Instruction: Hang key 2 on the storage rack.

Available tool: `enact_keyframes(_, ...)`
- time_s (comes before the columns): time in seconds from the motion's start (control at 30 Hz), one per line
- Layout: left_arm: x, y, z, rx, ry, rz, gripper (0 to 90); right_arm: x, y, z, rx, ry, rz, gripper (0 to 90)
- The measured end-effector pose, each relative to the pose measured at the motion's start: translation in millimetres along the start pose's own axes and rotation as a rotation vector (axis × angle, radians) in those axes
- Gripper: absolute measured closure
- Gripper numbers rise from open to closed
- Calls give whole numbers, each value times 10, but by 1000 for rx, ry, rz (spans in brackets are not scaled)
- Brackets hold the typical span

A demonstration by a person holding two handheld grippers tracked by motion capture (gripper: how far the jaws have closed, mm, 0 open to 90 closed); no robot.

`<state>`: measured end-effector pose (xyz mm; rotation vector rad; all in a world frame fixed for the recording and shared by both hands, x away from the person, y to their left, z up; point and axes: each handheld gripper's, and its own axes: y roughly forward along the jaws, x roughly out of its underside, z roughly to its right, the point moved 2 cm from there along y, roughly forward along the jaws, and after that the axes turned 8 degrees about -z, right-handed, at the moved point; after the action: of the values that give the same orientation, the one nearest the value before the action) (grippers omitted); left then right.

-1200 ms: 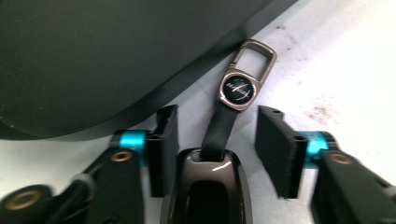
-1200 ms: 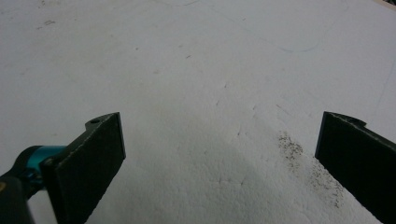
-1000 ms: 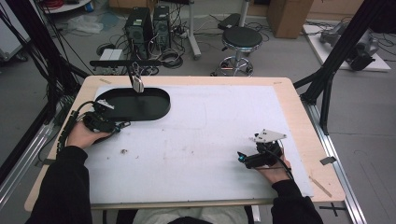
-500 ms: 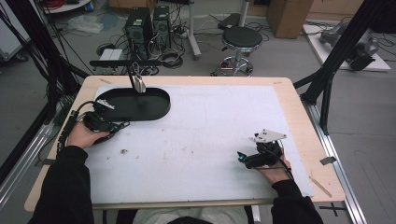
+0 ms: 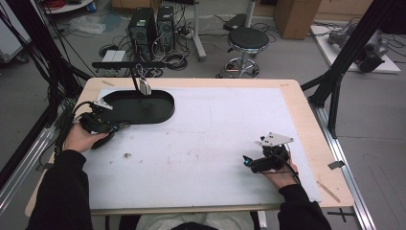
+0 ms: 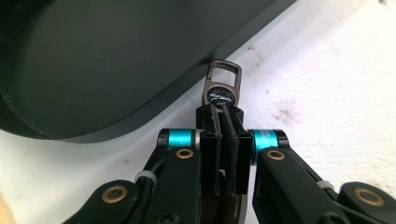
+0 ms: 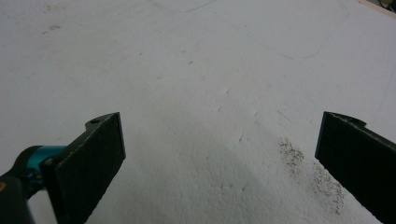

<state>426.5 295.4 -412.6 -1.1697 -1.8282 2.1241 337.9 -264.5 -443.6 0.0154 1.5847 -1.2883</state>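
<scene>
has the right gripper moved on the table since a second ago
No. The right gripper sits at the same spot on the white mat, equally far from the table's right edge.

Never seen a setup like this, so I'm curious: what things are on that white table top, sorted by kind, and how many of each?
Black oval tray: 1
Small metal key-ring clip: 1
Stand with a hanging clip: 1
Hand-held grippers, left gripper and right gripper: 2
Total: 5
</scene>
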Motion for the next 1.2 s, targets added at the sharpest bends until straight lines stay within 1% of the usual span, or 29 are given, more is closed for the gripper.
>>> enact_keyframes(0.1, -5, -70, -1, 3, -2, 22, 855, -3, -6, 1, 4, 1, 4, 7)
enact_keyframes(0.17, -14, -110, 3, 9, -6, 27, 855, -3, -7, -2, 5, 4, 1, 7)
enact_keyframes(0.27, -42, -179, 25, 12, 0, 47, 856, -3, -9, -2, 6, 3, 1, 7)
enact_keyframes(0.37, -85, -251, 47, 7, 11, 56, 855, -4, -12, 2, 5, 2, 8, 7)
enact_keyframes(0.5, -164, -347, 61, -17, 30, 57, 855, -4, -10, 2, 5, 2, 7, 7)
enact_keyframes(0.63, -237, -428, 60, -33, 34, 68, 855, -4, -12, 2, 3, 3, 7, 7)
enact_keyframes(0.8, -274, -522, 65, -44, 30, 138, 855, -1, -13, 0, 6, -1, 3, 7)
enact_keyframes(0.87, -275, -548, 59, -53, 29, 152, 856, 1, -12, 2, 8, -6, 2, 7)
enact_keyframes(0.97, -270, -579, 35, -47, 16, 173, 856, 1, -11, -1, 7, -5, 2, 7)
enact_keyframes(1.03, -279, -598, 13, -45, 14, 162, 855, 0, -7, 1, 10, -8, 4, 7)
enact_keyframes(1.1, -306, -618, 1, -56, 19, 145, 855, 0, -5, -2, 8, -6, 0, 7)
enact_keyframes(1.2, -366, -667, -7, -68, 21, 154, 856, 0, -4, -4, 8, -8, 1, 7)
